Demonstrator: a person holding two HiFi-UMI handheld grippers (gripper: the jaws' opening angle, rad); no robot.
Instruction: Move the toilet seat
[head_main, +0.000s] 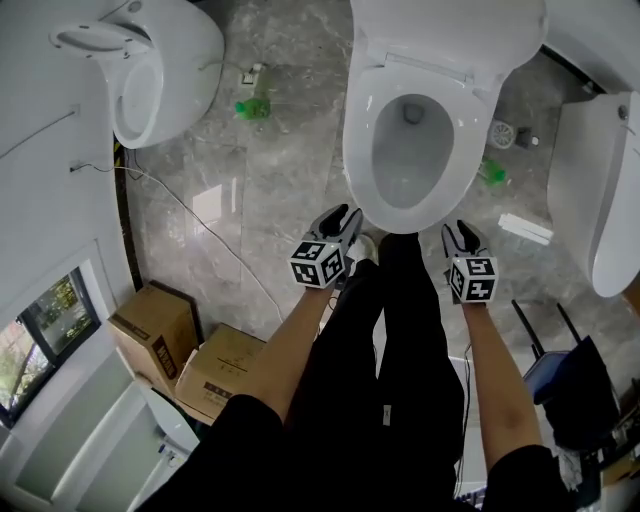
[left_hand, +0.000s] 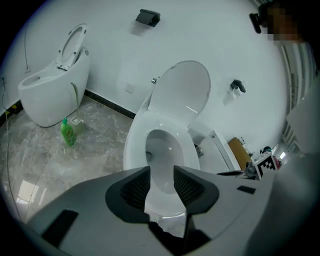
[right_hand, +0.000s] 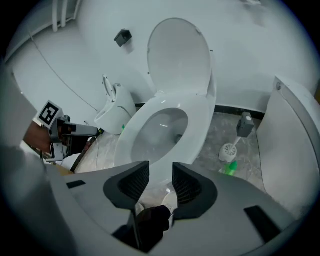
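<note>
A white toilet stands in front of me with its seat (head_main: 362, 140) lying flat on the bowl and its lid (head_main: 450, 30) raised against the wall. My left gripper (head_main: 340, 218) hovers at the front left of the rim, its jaws apart with nothing between them. My right gripper (head_main: 462, 234) hangs at the front right of the rim, also open and empty. In the left gripper view the seat (left_hand: 137, 145) and lid (left_hand: 182, 90) lie just beyond the left gripper (left_hand: 161, 172). In the right gripper view the seat (right_hand: 200, 120) sits just past the right gripper (right_hand: 161, 170).
A second toilet (head_main: 150, 70) stands at the far left, another white fixture (head_main: 600, 190) at the right. Green bottles (head_main: 252, 108) (head_main: 492, 172) and a toilet brush (head_main: 502, 134) stand on the marble floor. Cardboard boxes (head_main: 155, 330) sit lower left, and a thin cable (head_main: 200, 215) runs across the floor.
</note>
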